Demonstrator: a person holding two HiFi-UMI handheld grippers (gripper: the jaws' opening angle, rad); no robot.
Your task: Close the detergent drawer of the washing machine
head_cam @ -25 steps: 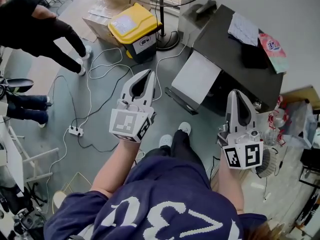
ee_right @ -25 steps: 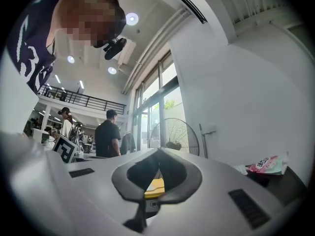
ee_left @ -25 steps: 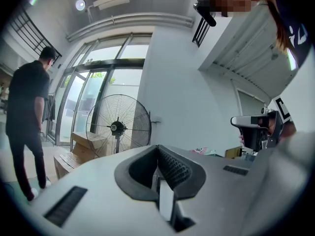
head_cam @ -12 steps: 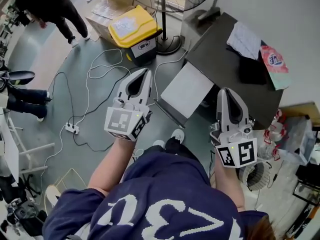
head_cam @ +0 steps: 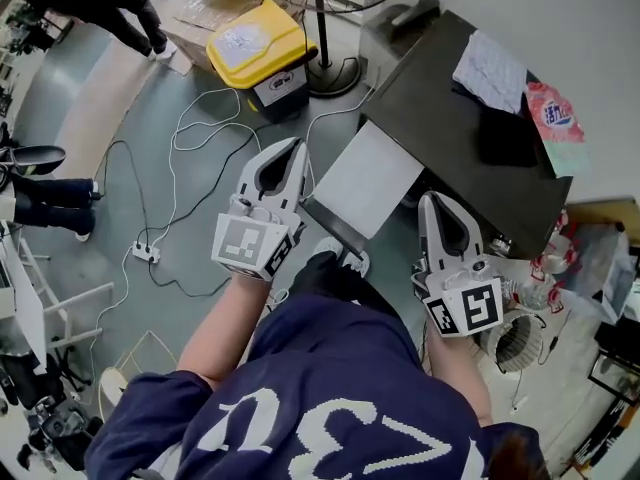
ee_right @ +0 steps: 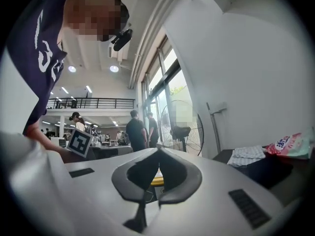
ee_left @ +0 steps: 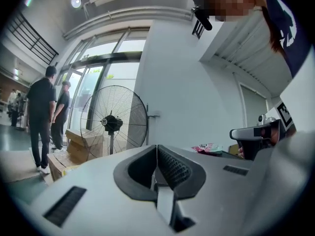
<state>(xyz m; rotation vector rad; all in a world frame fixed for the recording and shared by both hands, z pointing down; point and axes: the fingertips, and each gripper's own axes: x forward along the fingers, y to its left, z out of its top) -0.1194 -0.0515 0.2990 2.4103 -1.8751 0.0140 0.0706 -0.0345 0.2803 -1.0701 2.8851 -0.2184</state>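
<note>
Beside washing machine (head_cam: 445, 93): fan base (head_cam: 335, 76), yellow bin (head_cam: 252, 40) | floor: power strip (head_cam: 148, 258)

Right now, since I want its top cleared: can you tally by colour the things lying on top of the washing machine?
White cloth: 1
Black item: 1
Pink packet: 1
Total: 3

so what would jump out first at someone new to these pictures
First come the two white grippers held out ahead of the person, left gripper and right gripper, both shut and empty. Just beyond them the dark washing machine stands by the wall, a pale cloth and a pink packet on its top. On the floor at upper left, a yellow-lidded bin sits beside loose white cables.
</note>
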